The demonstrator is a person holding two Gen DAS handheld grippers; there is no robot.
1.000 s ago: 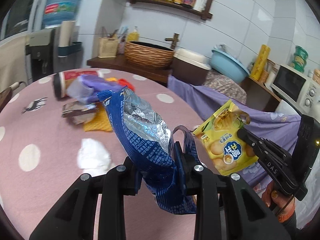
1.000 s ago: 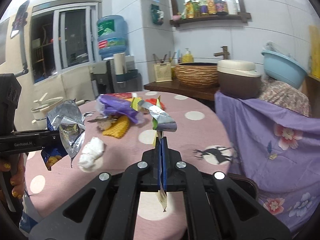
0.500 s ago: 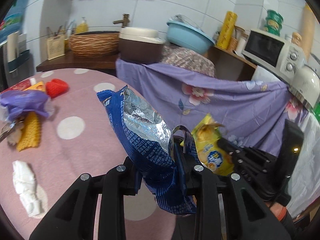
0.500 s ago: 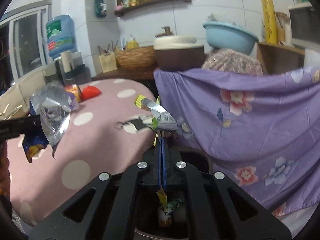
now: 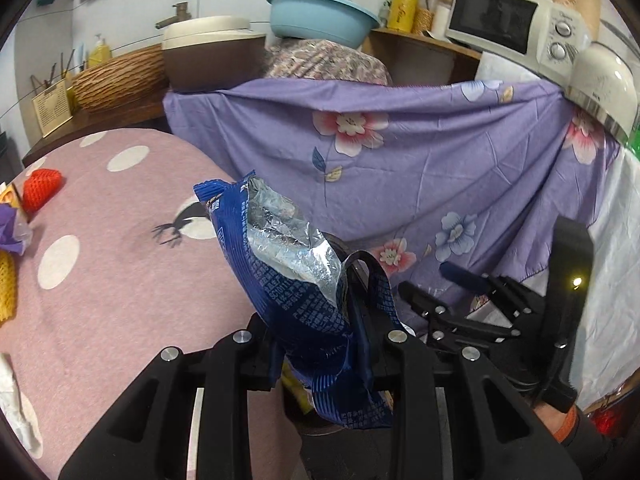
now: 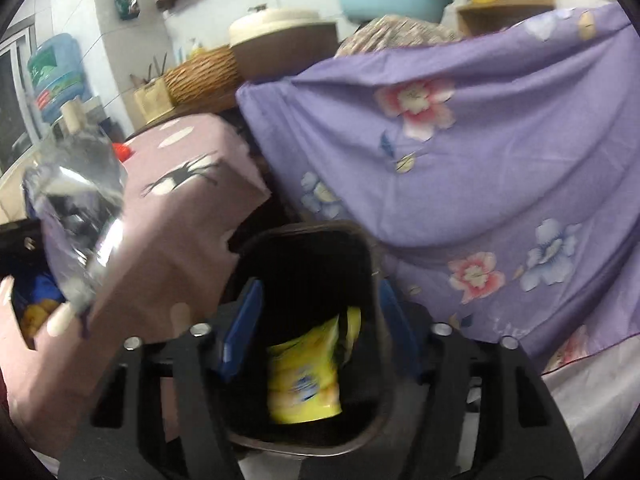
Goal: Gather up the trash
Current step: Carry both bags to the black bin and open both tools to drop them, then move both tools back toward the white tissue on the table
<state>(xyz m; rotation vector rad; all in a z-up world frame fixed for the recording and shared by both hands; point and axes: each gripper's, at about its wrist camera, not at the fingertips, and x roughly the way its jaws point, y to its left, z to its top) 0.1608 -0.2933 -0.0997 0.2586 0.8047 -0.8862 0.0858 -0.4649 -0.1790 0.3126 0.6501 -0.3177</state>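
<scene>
**Snack wrappers go into the bin, one hand at a time**

Above a dark bin [image 6: 304,340] at the lower centre of the right wrist view, the right gripper [image 6: 316,336] is opening its blue-padded fingers [image 6: 240,332], which stand apart on either side of the bin mouth with nothing pressed between them. A yellow snack bag [image 6: 308,376] lies inside the bin, blurred. In the left wrist view the left gripper [image 5: 320,356] pinches a crumpled blue foil bag [image 5: 292,280] in narrow fingers at the centre of the frame, its silver lining turned upward. The bag hangs just past the edge of the pink polka-dot desk [image 5: 100,272], in front of a purple floral cloth [image 5: 440,152]. More litter sits at the left edge: a red foam net [image 5: 40,188], a white tissue [image 5: 16,404]. The step in hand appears to be dropping wrappers. Next, the left hand would likely need to bring the blue bag over the bin mouth before letting go, then both return to the desk.
</scene>
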